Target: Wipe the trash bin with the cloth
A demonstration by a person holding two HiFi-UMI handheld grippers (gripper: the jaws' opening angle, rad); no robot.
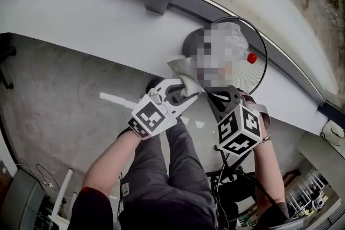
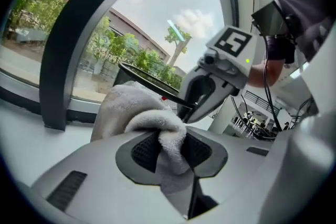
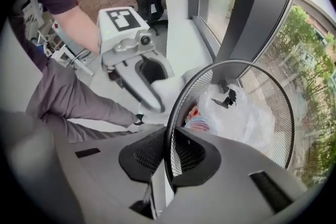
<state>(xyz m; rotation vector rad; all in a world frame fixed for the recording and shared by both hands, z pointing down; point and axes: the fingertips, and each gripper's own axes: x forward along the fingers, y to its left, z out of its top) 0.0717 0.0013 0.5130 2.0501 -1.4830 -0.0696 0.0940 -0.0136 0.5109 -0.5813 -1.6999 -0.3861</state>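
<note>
L hand-held gripper [image 2: 170, 149] clamped on white terry cloth [image 2: 152, 120], just left of black round wire-mesh trash bin [image 1: 251, 72] on white window ledge [image 1: 81, 19]; R hand-held gripper [image 3: 169, 157] pinches bin's near rim, so wipe stroke likely goes right.

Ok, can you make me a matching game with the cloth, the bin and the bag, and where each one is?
Things:
1 cloth
2 trash bin
3 plastic bag

Places:
A its rim is pinched in the right claw
B lying inside the trash bin
C pinched in the left claw

Pairs: 1-C, 2-A, 3-B.
</note>
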